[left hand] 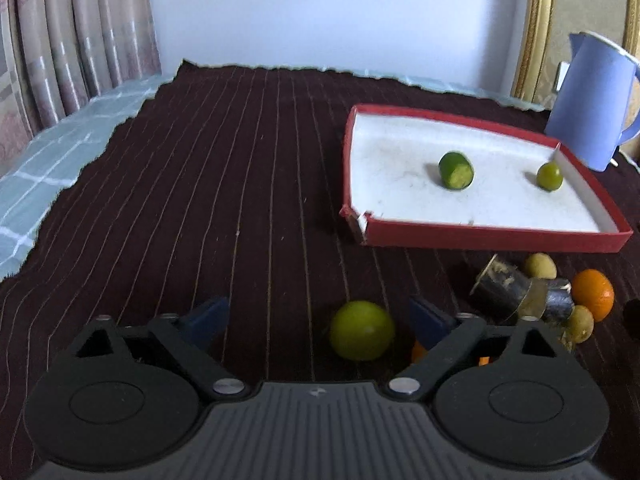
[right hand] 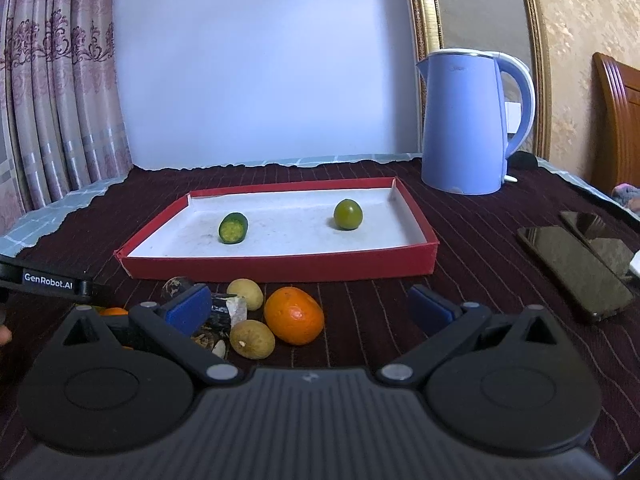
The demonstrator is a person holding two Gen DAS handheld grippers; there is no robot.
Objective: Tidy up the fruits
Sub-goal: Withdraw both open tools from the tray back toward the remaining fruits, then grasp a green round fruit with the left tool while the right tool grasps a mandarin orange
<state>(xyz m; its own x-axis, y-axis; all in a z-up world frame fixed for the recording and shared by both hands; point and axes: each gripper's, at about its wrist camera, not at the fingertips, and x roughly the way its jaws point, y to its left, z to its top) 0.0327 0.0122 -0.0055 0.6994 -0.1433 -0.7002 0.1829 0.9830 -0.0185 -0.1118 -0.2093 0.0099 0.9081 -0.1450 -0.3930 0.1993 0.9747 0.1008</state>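
My left gripper [left hand: 318,316] is open low over the dark cloth. A yellow-green lime [left hand: 362,330] lies between its blue pads, nearer the right one, and neither pad touches it. The red tray [left hand: 492,236] with a white floor holds a cut green fruit [left hand: 456,170] and a small green fruit [left hand: 549,176]. My right gripper [right hand: 310,312] is open too, and an orange [right hand: 294,315] rests on the cloth between its fingers, untouched. Two yellowish fruits [right hand: 252,339] lie left of the orange. In the right wrist view the tray [right hand: 280,268] shows the same cut fruit [right hand: 233,228] and green fruit [right hand: 348,214].
A blue kettle [right hand: 464,120] stands behind the tray at the right. Two phones [right hand: 576,272] lie on the cloth at the far right. A dark cylinder-shaped thing [left hand: 516,290] rests among the loose fruits. Curtains hang at the left, and the table edge runs below them.
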